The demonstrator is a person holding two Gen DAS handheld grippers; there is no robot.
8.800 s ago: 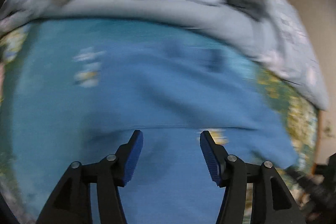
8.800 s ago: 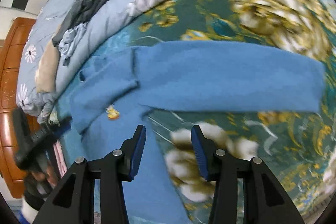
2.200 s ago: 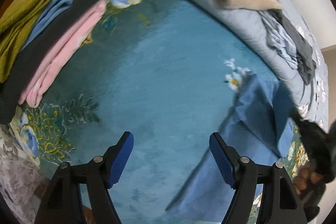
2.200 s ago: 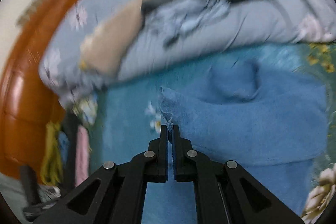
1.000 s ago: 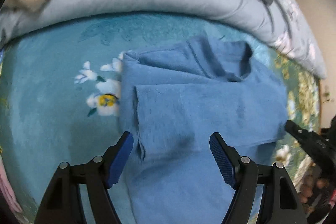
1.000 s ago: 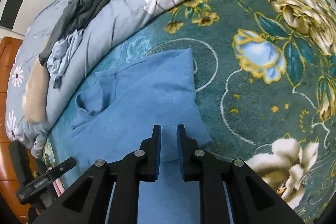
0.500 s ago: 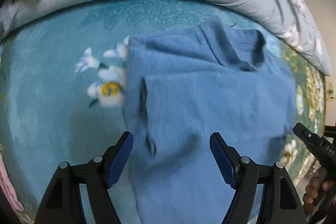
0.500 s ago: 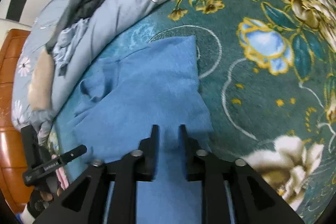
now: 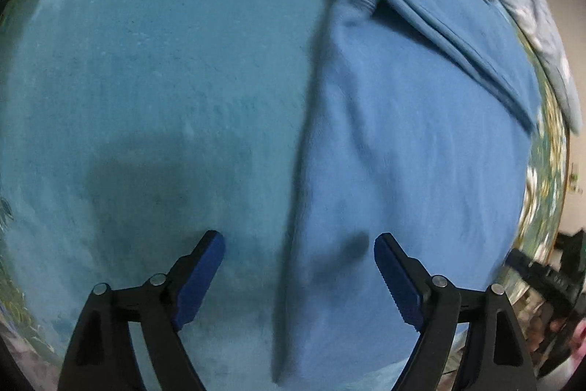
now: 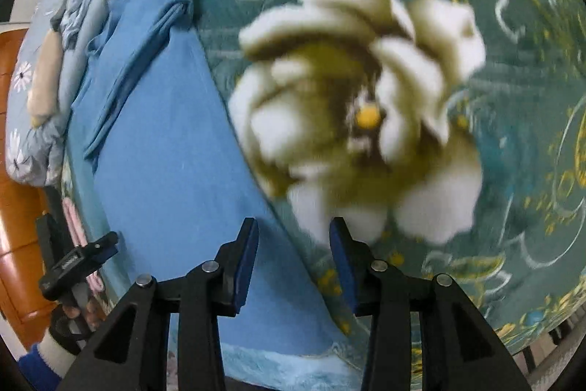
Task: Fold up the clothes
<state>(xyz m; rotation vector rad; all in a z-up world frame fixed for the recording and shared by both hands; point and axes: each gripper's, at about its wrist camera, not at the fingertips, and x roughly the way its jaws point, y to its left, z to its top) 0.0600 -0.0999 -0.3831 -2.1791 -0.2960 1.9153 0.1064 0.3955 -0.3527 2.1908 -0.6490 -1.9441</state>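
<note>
A blue sweater (image 9: 410, 141) lies flat on the teal flowered bedspread (image 9: 154, 68), its sleeves folded in across the chest. In the left wrist view my left gripper (image 9: 298, 259) hangs over the sweater's left edge near the hem, jaws wide and still opening, touching nothing. The right wrist view shows the same sweater (image 10: 161, 149) as a long strip, and my right gripper (image 10: 293, 244) straddles its right edge near the hem. Its jaws are opening, the pads clear of the cloth. The other gripper (image 10: 77, 262) shows at lower left in a hand.
A rumpled grey-blue quilt (image 10: 40, 68) with a tan garment and dark clothes on it lies along the far side of the bed. A big white flower (image 10: 359, 112) is printed on the bedspread. An orange-brown wooden bed frame (image 10: 14, 244) borders the left.
Both grippers have slid from the sweater's chest and collar down toward its hem and lower over the bed. The right jaws have parted from nearly shut; the left jaws stand slightly wider.
</note>
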